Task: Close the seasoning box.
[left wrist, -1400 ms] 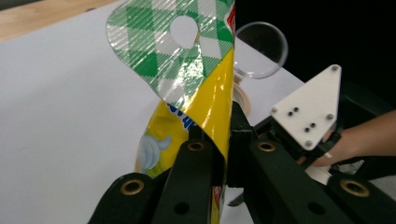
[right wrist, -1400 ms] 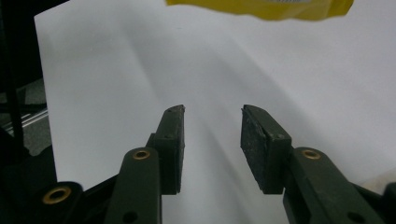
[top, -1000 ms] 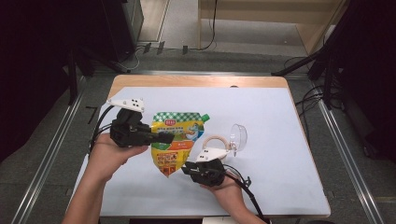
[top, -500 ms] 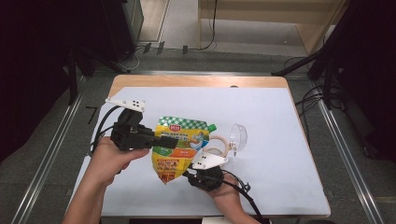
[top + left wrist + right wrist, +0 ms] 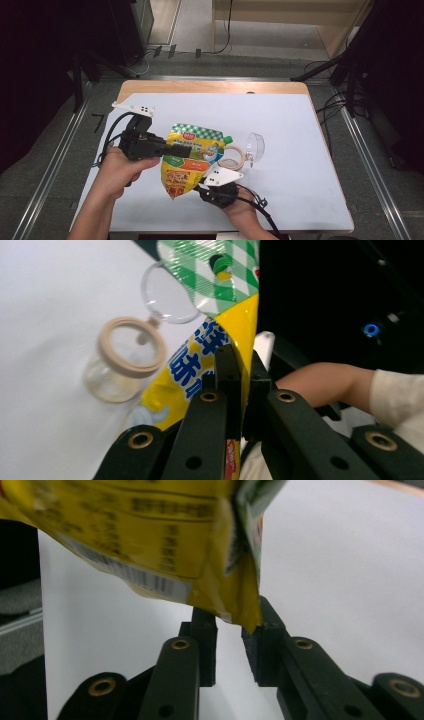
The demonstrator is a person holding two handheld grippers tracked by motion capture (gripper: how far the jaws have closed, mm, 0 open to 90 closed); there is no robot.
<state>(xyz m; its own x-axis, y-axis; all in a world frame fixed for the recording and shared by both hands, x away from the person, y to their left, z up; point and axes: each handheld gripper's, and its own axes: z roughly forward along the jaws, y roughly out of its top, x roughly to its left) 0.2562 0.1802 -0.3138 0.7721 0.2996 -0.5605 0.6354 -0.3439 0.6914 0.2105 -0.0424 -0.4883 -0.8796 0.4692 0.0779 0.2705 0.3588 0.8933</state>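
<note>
A yellow pouch with a green checked top (image 5: 192, 152) is held up off the white mat. My left gripper (image 5: 170, 147) is shut on its left edge; in the left gripper view the jaws (image 5: 239, 370) pinch the yellow film (image 5: 227, 315). My right gripper (image 5: 200, 189) sits at the pouch's lower corner. In the right gripper view the jaws (image 5: 229, 622) have just been closing, a narrow gap still shows, and the pouch's corner (image 5: 245, 612) hangs at their tips without being pinched.
A small clear jar with a beige rim (image 5: 234, 156) lies on its side just right of the pouch, its clear flip lid (image 5: 256, 146) open. The white mat (image 5: 300, 150) covers a wooden table. Dark stands and cables surround the table.
The pouch's lower corner hangs a little lower and nearer the right gripper, which has shifted slightly toward me. The left gripper has kept its grip in place.
</note>
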